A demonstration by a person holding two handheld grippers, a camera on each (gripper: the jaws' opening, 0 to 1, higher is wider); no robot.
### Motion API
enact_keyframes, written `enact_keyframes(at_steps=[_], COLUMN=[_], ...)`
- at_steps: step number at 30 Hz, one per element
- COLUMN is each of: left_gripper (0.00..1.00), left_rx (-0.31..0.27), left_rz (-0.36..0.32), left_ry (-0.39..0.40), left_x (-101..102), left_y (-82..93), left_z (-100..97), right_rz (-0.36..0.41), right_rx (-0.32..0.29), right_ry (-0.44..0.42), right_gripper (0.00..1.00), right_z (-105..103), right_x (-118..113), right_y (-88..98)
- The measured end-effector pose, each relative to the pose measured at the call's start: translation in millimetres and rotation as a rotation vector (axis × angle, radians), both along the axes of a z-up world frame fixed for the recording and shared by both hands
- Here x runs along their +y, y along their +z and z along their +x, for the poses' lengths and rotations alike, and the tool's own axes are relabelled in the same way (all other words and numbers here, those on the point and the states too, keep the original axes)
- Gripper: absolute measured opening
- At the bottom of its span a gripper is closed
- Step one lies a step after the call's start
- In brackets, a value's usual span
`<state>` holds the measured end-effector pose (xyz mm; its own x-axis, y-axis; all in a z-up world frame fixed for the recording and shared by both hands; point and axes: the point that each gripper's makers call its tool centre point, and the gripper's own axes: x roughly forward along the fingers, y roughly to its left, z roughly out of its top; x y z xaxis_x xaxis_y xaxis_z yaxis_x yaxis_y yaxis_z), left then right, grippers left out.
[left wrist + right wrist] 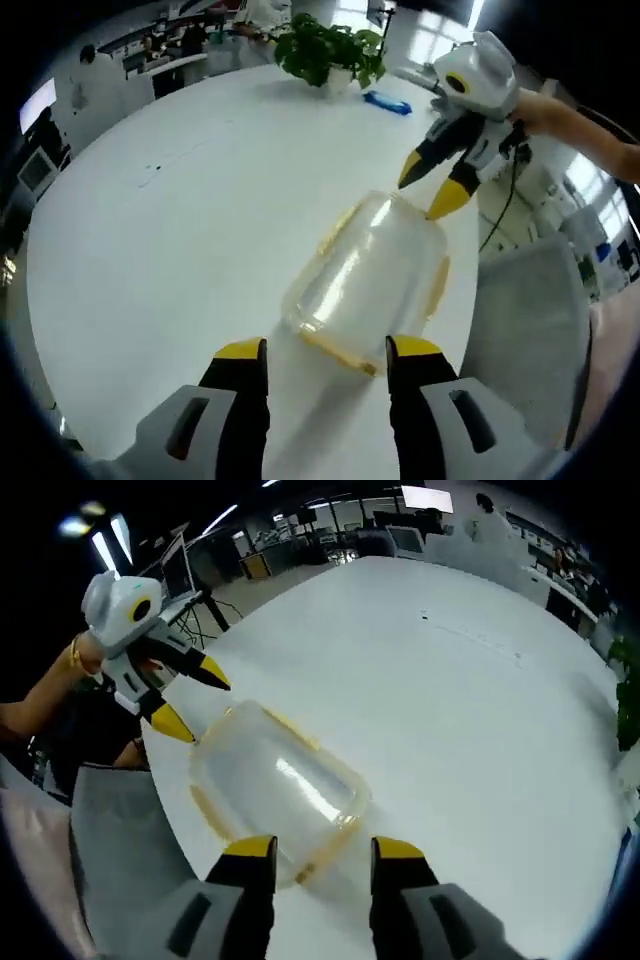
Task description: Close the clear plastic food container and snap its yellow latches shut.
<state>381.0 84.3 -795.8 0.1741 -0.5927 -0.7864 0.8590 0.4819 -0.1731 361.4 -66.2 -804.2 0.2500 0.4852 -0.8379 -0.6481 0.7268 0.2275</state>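
Clear food container (370, 275) with yellow latches (437, 283) on white table (180, 230); left gripper (327, 362) and right gripper (312, 861) both spread open at opposite ends, gripping nothing.

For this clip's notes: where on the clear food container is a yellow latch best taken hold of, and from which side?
Probably at the yellow latch on the container's near short end, facing the left gripper, whose open jaws already flank it. Come in level along the table: the strip lies flat along the rim, so pressing from outside should snap it. The right gripper, also open, sits at the opposite end.
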Motion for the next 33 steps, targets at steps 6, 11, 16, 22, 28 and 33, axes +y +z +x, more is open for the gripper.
enact_keyframes(at_steps=[6,11,16,22,28,33], left_gripper=[0.43,0.41,0.4,0.39,0.41,0.41], left_rx=[-0.094,-0.1,-0.098,-0.114,-0.12,-0.143], left_rz=[-0.048,-0.086,-0.105,-0.1,-0.09,-0.092], left_ry=[0.011,-0.005,-0.04,-0.04,-0.054,-0.069], left_x=[-15.5,-28.4,-38.8,-44.9,-49.7,-51.9], left_y=[5.8,5.7,3.0,-1.1,-7.4,-6.5], left_z=[6.9,-0.7,-11.1,-15.2,-19.5,-18.9], right_rz=[0.066,0.093,0.109,0.128,0.118,0.1], right_rx=[-0.077,-0.109,-0.119,-0.099,-0.102,-0.095], right_ry=[0.061,0.106,0.125,0.152,0.173,0.191], right_gripper=[0.33,0.33,0.32,0.3,0.31,0.34], right_z=[7.0,10.3,15.5,15.7,18.6,20.7], right_x=[23.5,41.2,54.8,70.5,76.1,74.6], right_y=[10.6,15.2,17.7,15.0,10.1,5.8])
